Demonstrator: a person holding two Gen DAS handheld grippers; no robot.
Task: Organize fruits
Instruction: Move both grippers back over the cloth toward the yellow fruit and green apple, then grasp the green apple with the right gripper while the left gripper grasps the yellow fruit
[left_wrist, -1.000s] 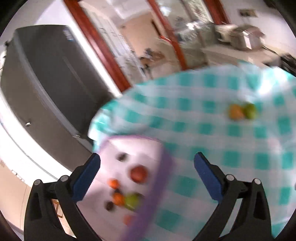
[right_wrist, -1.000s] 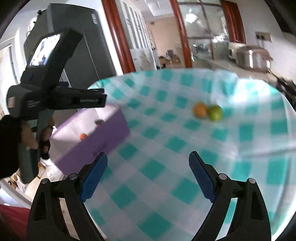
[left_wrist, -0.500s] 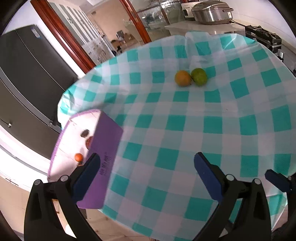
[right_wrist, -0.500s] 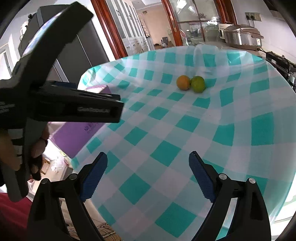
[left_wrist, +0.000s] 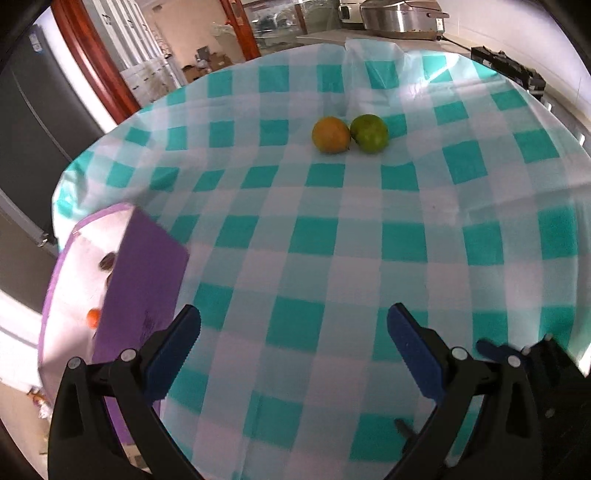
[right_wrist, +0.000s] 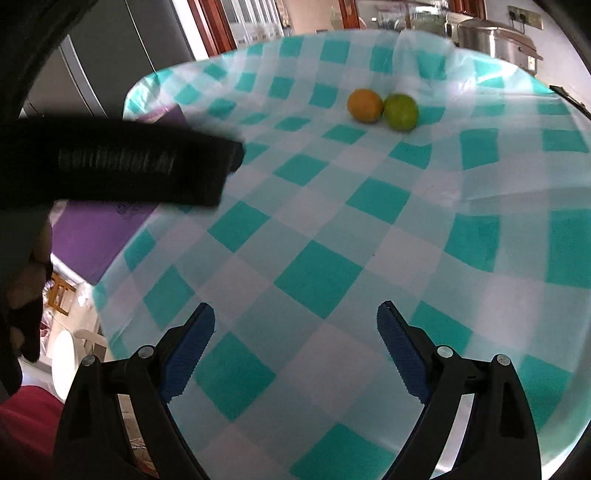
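An orange fruit (left_wrist: 330, 134) and a green fruit (left_wrist: 369, 133) lie touching each other at the far side of the teal-and-white checked table (left_wrist: 332, 258). They also show in the right wrist view: orange fruit (right_wrist: 364, 105), green fruit (right_wrist: 401, 112). A purple box (left_wrist: 140, 284) with a white inside stands at the table's left edge and holds several small fruits, among them an orange one (left_wrist: 93, 318). My left gripper (left_wrist: 293, 350) is open and empty above the near table. My right gripper (right_wrist: 295, 343) is open and empty, far short of the fruits.
The left gripper's black body (right_wrist: 118, 166) crosses the left of the right wrist view and hides part of the purple box (right_wrist: 99, 229). A dark fridge (left_wrist: 33, 122) stands beyond the table on the left. A steel cooker (left_wrist: 399, 18) sits on the counter behind.
My left gripper has pulled back from above the purple box and turned right toward the two fruits. My right gripper has drawn back toward the table's near edge. Both stay open.
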